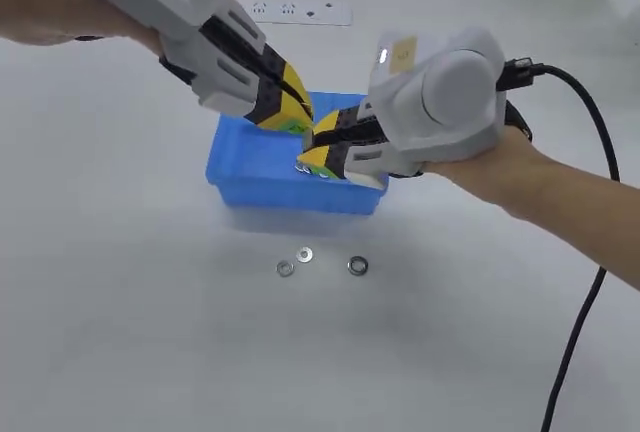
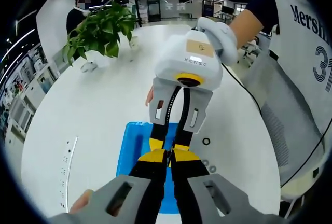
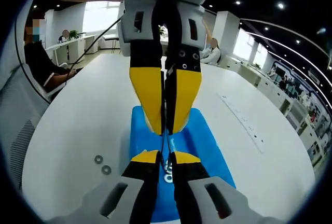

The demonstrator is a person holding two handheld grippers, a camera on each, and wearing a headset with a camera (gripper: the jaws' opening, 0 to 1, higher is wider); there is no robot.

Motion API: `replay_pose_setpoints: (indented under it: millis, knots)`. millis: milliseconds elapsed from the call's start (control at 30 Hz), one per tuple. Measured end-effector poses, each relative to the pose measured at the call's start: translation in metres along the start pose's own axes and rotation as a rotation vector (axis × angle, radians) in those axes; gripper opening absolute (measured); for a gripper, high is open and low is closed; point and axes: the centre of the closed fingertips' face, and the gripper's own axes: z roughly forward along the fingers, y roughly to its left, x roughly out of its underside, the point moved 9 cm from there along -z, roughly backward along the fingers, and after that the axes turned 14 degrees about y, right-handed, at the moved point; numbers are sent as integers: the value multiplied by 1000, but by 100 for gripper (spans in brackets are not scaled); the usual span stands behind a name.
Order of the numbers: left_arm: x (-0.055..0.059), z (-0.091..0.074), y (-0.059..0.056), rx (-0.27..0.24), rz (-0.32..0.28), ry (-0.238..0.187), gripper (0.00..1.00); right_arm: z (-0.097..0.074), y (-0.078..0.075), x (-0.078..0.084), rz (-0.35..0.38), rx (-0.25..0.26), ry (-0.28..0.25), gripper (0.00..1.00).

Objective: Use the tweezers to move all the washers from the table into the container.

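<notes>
Washers [image 1: 304, 254], three of them, lie loose on the table [image 1: 120, 342], outside the blue container [image 1: 240, 180] and apart from both tools' tips. The left gripper [image 1: 298, 120] and right gripper [image 1: 314, 160] meet tip to tip above the container. In the right gripper view a thin metal strip, apparently the tweezers [image 3: 166, 142], runs from the left gripper's closed jaws down into the right gripper's own jaws, which are pressed together on it. Just beyond those jaws, more washers [image 3: 168, 178] rest on the container floor.
</notes>
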Motion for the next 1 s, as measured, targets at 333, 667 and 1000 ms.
replay_pose_setpoints:
  millis: [333,667,1000]
  knots:
    - [-6,-12,-6,-18,10,-6,7,-12,2,-9,-8,14,-13,10]
    - [-20,-42,-29,-48,41,-7,7,-39,17,-28,-45,41,-49,10]
    - [-19,-59,-61,-61,69,25,7,-49,47,-44,-101,30,-66,10]
